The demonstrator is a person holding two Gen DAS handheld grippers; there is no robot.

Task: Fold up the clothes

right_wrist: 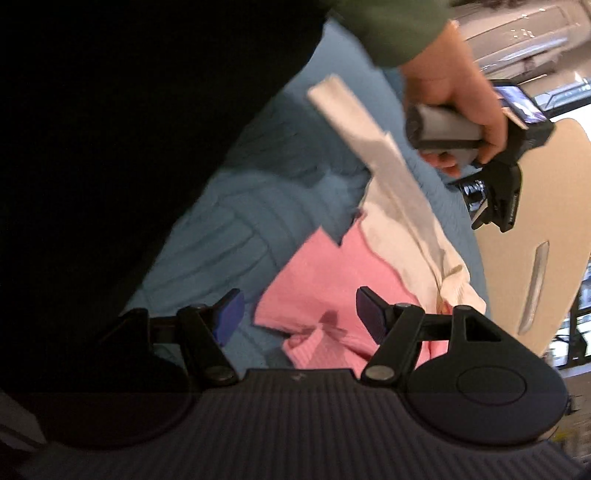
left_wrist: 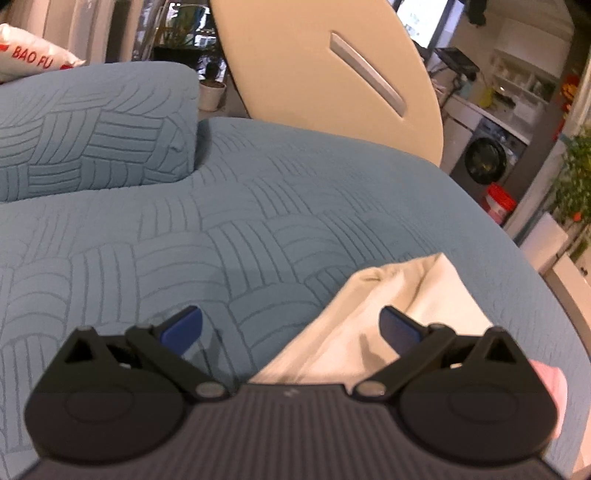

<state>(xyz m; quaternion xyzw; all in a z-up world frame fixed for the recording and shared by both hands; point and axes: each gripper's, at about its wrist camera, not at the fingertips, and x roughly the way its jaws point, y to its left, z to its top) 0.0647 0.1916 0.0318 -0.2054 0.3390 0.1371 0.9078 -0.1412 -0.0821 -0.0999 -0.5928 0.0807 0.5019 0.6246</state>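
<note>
While both tongs (left_wrist: 290,328) (right_wrist: 299,314) gape empty, white garment (left_wrist: 373,325) overlaps pink garment (right_wrist: 317,291) on quilted bedspread (left_wrist: 258,221).

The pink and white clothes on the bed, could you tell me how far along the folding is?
Nothing looks folded: the pink garment and white garment lie rumpled on the blue bedspread. Both the left gripper and right gripper are open and empty. All the folding remains.

1. Left wrist view: soft indoor light; bright window (left_wrist: 421,18) glares at one o'clock; fisheye bends the edges.
2. Right wrist view: motion-blurred throughout; deep shadow fills nine to twelve o'clock.
</note>
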